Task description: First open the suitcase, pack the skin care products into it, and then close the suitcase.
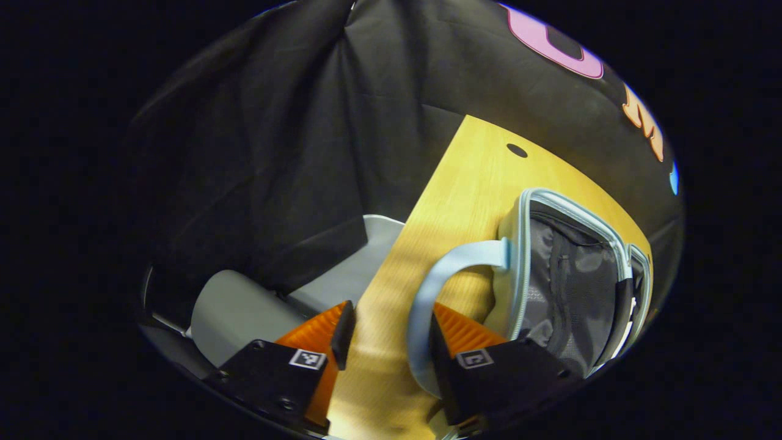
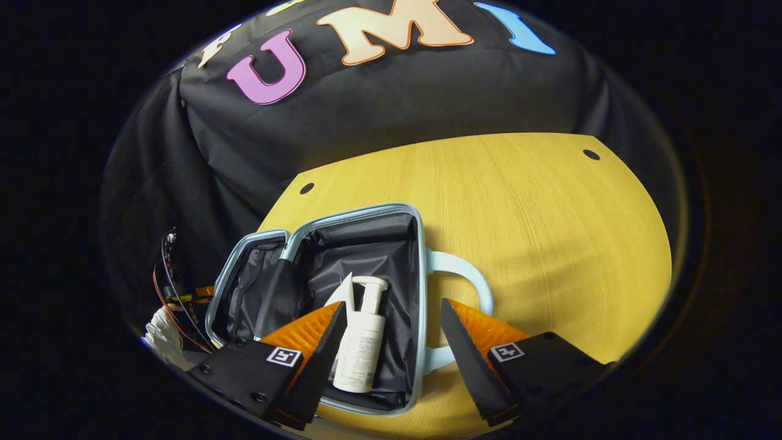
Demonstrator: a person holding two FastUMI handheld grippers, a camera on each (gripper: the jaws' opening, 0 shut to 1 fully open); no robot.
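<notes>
In the right gripper view we see the suitcase (image 2: pixel 342 293) lying open at lower centre of the frame on the wooden table (image 2: pixel 550 226), its dark lining exposed. A white pump bottle (image 2: pixel 361 348) rests inside the near shell, with a white tube (image 2: pixel 343 293) just behind it. The right gripper (image 2: pixel 391 342) hangs over the shell's rim with its fingers apart, holding nothing; the pale handle (image 2: pixel 470 275) curves just beyond its right finger.

In the left gripper view, the left gripper (image 1: pixel 388 333) is likewise spread wide and empty, and the handle (image 1: pixel 427 287) loops in front of its right finger; whether they touch, we cannot tell. The lid (image 1: pixel 568 287) fills the right of that frame.

We judge packing to be well along and closing near. The risks: a finger snagging the handle and dragging the case across the table, or the lid coming down on the tall pump head and failing to seat.
</notes>
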